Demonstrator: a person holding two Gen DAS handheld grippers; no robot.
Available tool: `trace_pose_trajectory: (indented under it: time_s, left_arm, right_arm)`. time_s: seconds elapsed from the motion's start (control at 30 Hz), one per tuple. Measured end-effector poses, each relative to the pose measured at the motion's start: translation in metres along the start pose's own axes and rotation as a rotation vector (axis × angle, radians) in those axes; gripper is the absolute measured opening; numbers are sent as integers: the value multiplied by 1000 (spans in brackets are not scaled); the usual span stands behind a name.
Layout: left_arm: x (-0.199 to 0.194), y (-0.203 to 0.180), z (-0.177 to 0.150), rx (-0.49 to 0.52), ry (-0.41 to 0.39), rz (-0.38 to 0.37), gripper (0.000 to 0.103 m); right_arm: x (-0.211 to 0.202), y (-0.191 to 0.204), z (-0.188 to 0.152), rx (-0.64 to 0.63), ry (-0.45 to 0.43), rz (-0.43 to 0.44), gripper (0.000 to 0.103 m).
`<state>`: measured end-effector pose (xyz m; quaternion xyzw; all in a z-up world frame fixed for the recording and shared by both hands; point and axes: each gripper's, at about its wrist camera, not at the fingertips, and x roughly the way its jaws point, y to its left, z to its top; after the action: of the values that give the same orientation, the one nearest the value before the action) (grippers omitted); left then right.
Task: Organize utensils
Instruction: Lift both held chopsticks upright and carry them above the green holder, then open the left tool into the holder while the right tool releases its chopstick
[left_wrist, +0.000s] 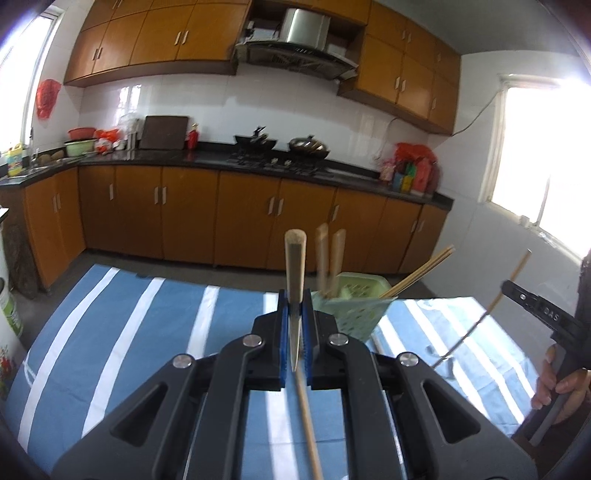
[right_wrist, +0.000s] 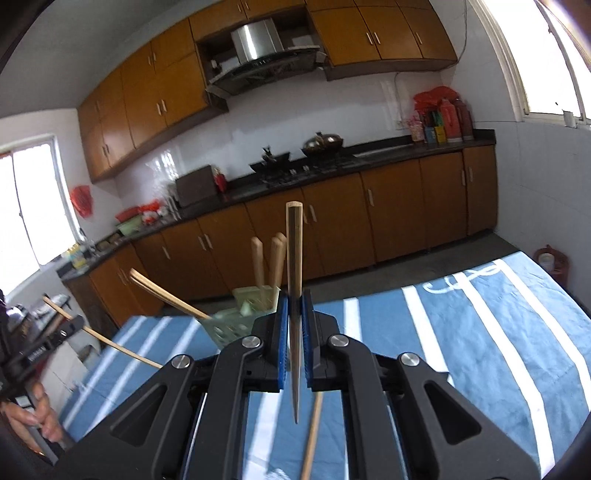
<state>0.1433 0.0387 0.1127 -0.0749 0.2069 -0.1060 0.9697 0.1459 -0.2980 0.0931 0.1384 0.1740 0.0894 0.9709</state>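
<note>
My left gripper (left_wrist: 294, 308) is shut on a wooden-handled utensil (left_wrist: 294, 258) held upright, metal tip pointing back at the camera. My right gripper (right_wrist: 294, 310) is shut on a similar wooden-handled utensil (right_wrist: 294, 243), also upright. A green perforated holder (left_wrist: 351, 306) stands on the blue striped cloth just right of my left fingers; it holds two wooden handles (left_wrist: 330, 254) and a chopstick pair (left_wrist: 421, 271). The holder (right_wrist: 236, 325) lies left of my right fingers. My right gripper shows at the right edge of the left view (left_wrist: 532, 306).
A loose chopstick lies on the cloth under each gripper (left_wrist: 308, 421) (right_wrist: 312, 432). The table with the blue and white striped cloth (left_wrist: 155, 332) fills the foreground. Kitchen cabinets and a counter with a stove (left_wrist: 280, 162) run behind. A person's hand (left_wrist: 557, 384) holds the right gripper.
</note>
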Motion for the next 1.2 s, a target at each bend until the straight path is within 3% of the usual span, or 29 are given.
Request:
trace_pose_trajectory:
  time_s: [0.27,0.53,0.77,1.2]
  left_arm:
    - [-9,-41,42,36,-112,-77,8]
    - [10,-51,77,-15,-235,-44,8]
    - [41,-46,78,-33,-284,11,8]
    - [101,-34,51,-56,-173,11,8]
  right_arm:
    - [-9,43,38,-53,-159,74,8]
    - [19,56,56,-73,-276,32,8]
    - [62,51,52,-68,-235,5,8]
    - [97,45,28,-49,-135,-2,8]
